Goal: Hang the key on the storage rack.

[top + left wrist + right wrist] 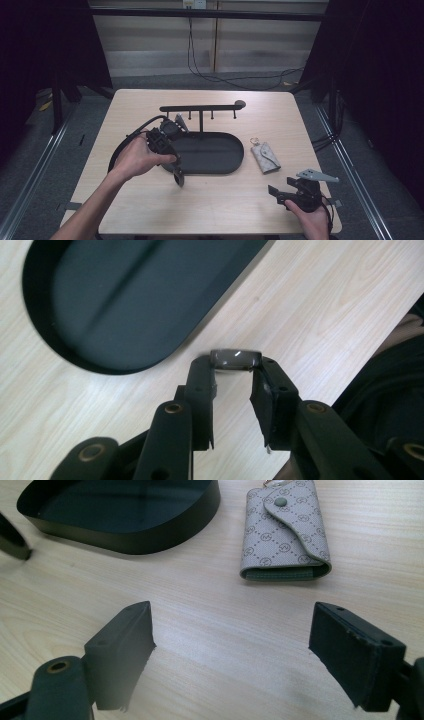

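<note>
The left gripper (234,371) pinches a small dark, glossy object (235,359) between its fingertips, above the wooden table (320,315) just beside the black oval tray (125,295) (what the object is I cannot tell); the right gripper (231,645) rests near the table's front right corner, its jaws spread wide with nothing between them; a grey patterned key pouch (286,530) lies beyond it, beside the tray.
</note>
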`<move>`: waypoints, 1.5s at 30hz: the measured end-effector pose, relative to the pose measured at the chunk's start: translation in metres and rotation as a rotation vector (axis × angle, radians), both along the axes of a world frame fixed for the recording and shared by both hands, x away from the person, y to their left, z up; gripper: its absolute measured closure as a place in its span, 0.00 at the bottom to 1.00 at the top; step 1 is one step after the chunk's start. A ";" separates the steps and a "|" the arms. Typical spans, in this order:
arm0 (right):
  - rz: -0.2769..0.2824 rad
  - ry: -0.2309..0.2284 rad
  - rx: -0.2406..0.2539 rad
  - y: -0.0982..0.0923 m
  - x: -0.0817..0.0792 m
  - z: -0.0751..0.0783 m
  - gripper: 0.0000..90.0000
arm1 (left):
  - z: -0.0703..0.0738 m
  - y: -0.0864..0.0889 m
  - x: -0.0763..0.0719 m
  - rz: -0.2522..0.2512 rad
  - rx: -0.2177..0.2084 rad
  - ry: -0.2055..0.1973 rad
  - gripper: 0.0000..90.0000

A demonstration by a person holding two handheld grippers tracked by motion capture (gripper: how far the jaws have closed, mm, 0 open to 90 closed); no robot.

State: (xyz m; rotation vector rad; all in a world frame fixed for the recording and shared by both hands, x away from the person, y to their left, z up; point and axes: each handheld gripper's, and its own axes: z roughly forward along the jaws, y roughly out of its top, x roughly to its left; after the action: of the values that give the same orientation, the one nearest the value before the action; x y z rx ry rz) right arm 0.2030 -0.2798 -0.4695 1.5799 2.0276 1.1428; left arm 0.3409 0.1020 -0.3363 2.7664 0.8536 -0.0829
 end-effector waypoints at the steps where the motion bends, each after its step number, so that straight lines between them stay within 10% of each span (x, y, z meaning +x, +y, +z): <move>1: 0.000 -0.001 0.000 0.000 0.000 0.000 0.20 | 0.001 0.001 0.000 -0.006 0.002 -0.006 0.79; 45: 0.004 0.005 -0.008 0.001 0.000 0.000 0.19 | 0.052 0.035 0.045 0.165 -0.005 -0.024 0.79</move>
State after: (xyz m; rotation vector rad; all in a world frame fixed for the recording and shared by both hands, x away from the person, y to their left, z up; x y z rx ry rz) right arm 0.2035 -0.2788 -0.4699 1.5781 2.0367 1.1321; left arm 0.3864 0.1366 -0.2842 2.6748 1.0697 -0.0213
